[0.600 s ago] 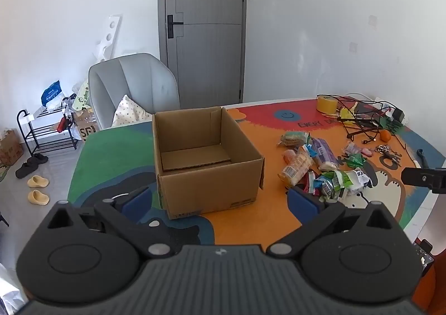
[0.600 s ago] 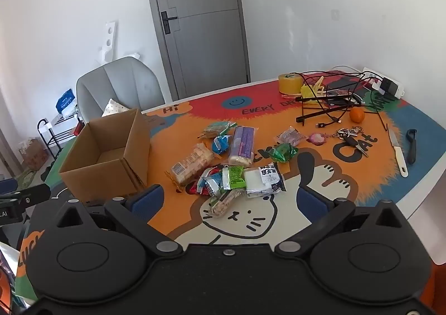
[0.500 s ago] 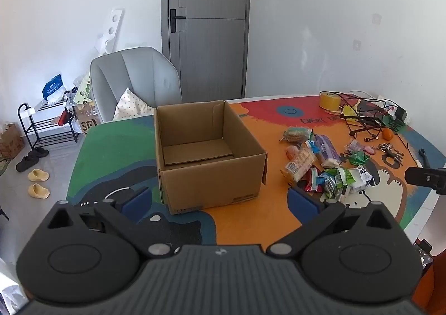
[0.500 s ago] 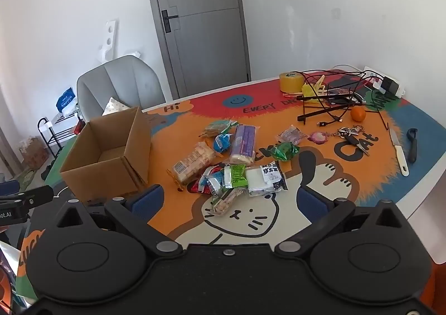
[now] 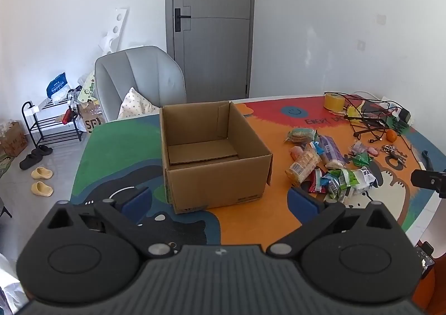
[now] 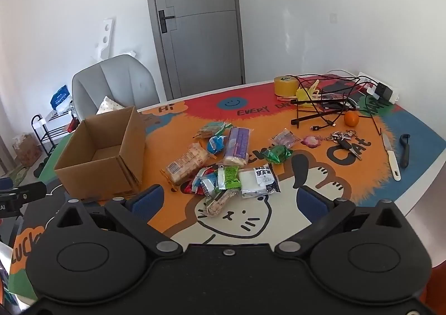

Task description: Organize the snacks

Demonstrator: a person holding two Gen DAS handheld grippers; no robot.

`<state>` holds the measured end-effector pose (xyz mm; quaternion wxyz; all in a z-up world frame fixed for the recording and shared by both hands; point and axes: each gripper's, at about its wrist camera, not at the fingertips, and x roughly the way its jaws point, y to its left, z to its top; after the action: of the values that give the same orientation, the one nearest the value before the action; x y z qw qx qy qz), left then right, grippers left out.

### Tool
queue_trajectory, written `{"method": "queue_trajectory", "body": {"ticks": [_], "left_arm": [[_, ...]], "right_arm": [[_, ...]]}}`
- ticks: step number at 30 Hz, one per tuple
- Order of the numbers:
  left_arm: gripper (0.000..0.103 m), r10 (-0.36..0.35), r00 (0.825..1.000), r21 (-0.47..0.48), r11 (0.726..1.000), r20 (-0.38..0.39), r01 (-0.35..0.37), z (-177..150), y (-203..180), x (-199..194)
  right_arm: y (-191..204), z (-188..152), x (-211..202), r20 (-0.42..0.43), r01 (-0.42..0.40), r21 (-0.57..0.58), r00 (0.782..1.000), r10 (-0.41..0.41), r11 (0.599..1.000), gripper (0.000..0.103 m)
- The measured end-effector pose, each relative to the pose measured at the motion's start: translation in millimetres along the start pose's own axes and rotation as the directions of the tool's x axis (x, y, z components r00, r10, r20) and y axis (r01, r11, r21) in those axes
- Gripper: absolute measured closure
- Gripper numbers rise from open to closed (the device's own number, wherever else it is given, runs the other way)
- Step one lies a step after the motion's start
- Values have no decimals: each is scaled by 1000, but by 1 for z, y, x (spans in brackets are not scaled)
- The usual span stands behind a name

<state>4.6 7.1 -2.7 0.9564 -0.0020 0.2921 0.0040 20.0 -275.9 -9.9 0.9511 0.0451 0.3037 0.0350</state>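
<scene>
An open, empty cardboard box (image 5: 214, 156) stands on the colourful table mat; it also shows in the right wrist view (image 6: 106, 153). A pile of snack packets (image 6: 228, 164) lies to the right of the box, seen too in the left wrist view (image 5: 326, 167). It includes a purple pack (image 6: 238, 144), a cracker pack (image 6: 186, 163) and a white pack (image 6: 257, 181). My left gripper (image 5: 220, 199) is open and empty, held above the table in front of the box. My right gripper (image 6: 228, 199) is open and empty, just short of the snack pile.
At the far right of the table lie a yellow tape roll (image 6: 284, 85), a black wire stand with cables (image 6: 329, 108), an orange (image 6: 351, 119), keys (image 6: 345, 140), a knife (image 6: 391, 156) and a peeler (image 6: 404, 149). A grey chair (image 5: 139, 80) stands behind the table.
Both views have shifted slightly: the box and the snacks sit a little lower in the frames, so both grippers have tilted or risen a bit. Nothing was grasped.
</scene>
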Motion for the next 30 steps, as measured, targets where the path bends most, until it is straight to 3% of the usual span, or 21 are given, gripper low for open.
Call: {"method": "queue_trajectory", "body": {"ticks": [30], "left_arm": [[0,9,1000,-7,1000,-18,-9,-2,5,6]], "right_arm": [[-5,0,-1,-3,33,7,999,-33,999,0]]}}
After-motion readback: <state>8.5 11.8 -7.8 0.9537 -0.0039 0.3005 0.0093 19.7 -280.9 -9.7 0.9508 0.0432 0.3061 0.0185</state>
